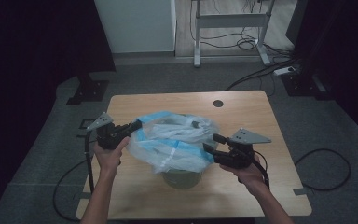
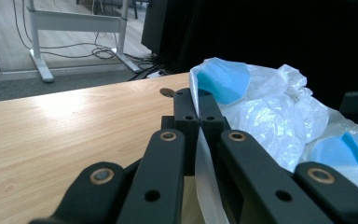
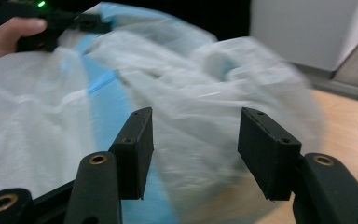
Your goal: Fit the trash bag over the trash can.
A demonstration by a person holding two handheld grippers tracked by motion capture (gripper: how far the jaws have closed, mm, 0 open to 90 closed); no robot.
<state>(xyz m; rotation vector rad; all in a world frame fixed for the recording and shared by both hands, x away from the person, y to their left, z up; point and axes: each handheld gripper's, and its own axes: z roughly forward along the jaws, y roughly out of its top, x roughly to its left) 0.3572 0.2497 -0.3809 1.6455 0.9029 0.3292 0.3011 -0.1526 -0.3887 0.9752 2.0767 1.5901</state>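
My tabletop is light brown wood with round corners. It has a small round hole near the far edge. A pale green bucket stands on it, near my side. A big see-through plastic bag with blue stripes lies over the bucket.
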